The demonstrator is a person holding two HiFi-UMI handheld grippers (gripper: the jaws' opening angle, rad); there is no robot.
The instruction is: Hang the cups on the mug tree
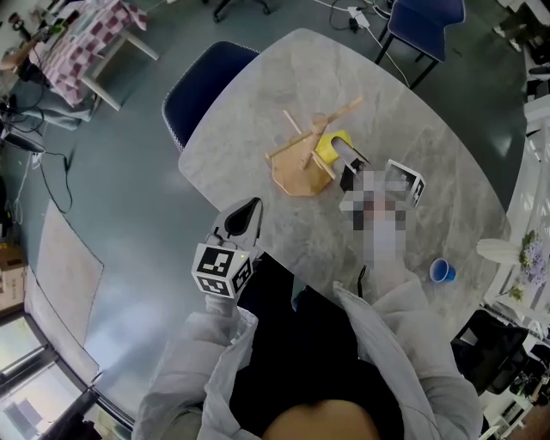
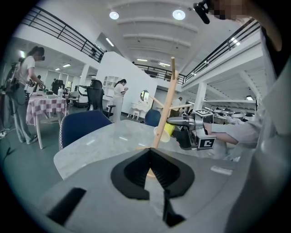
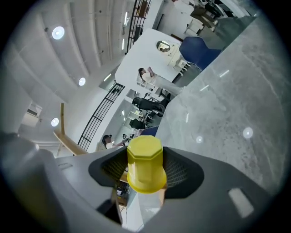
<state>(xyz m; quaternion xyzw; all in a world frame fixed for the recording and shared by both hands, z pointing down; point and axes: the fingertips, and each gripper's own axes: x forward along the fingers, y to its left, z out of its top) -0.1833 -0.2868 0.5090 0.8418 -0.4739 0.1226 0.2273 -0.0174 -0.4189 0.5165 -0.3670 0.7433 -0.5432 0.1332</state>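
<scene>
A wooden mug tree stands on the grey marble table. My right gripper is shut on a yellow cup and holds it sideways against the tree's right side, among the pegs. In the right gripper view the yellow cup sits bottom-up between the pads, with a wooden peg to its left. My left gripper hovers at the table's near edge, shut and empty. From the left gripper I see the tree pole, the yellow cup and the right gripper beyond it.
A small blue cup stands on the table at the near right. A white object lies at the right edge. A blue chair is tucked at the table's far left, another farther back. People stand in the room behind.
</scene>
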